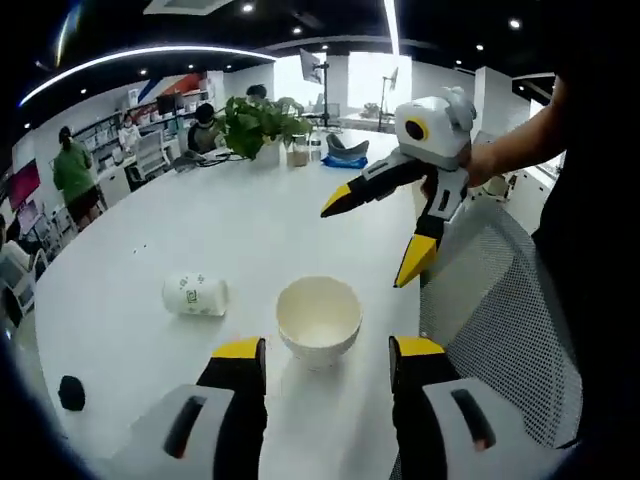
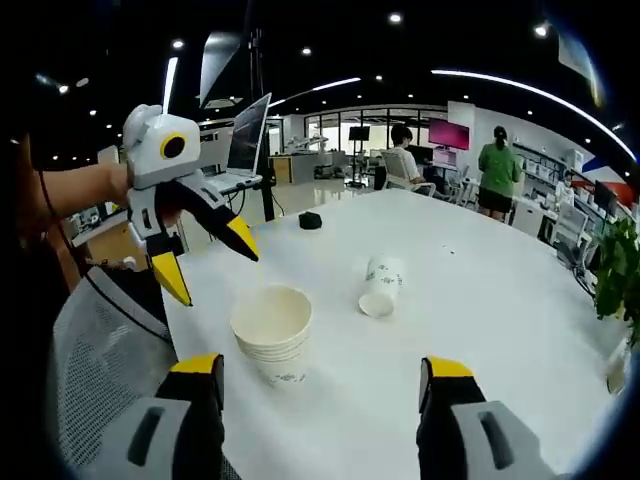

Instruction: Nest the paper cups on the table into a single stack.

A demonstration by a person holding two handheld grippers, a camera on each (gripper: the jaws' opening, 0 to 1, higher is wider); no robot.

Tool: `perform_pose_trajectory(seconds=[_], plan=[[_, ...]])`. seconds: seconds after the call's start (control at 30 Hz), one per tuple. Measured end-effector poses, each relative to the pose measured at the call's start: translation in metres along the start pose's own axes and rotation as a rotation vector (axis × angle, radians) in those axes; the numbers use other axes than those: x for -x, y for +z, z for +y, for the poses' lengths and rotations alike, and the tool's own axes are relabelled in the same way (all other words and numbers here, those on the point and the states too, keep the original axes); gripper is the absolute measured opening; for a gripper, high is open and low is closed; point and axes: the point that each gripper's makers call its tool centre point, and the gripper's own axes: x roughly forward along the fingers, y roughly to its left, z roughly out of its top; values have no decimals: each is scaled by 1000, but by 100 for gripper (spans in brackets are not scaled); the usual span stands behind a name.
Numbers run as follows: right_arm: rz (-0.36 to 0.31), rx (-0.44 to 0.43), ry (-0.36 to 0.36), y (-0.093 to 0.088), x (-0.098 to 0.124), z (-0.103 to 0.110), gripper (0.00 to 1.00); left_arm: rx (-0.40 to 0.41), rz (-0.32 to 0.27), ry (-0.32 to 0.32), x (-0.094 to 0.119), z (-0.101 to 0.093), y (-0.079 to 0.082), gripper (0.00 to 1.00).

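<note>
Both hand-held grippers, left (image 1: pixel 325 365) and right (image 2: pixel 320 385), hang open and empty over the near table (image 1: pixel 250 230) edge, flanking the upright stack (image 2: pixel 272 332), since one cup (image 2: pixel 381 285) lies sideways farther in, not yet nested.

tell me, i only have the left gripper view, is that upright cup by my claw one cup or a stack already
Observer: A stack. The right gripper view shows the side of the stack, with several rims nested one under another.
Operator: which way is the lying cup's mouth pointing
Observer: In the right gripper view the lying cup turns its open mouth toward the right claw, which is open.
Operator: what's behind my left claw
Observer: An open laptop shows behind the left claw, past the table's edge. That claw is open too.
</note>
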Motion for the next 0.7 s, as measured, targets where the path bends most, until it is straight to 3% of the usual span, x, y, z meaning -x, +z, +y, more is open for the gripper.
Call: perform_pose_trajectory(seconds=[0.27,0.7], plan=[[9,3,14,10,-16,-17,79,47,-29,67,18,4,-9,61],[46,11,10,17,-49,-46,77,88,-107,156,36,3,-8,71]])
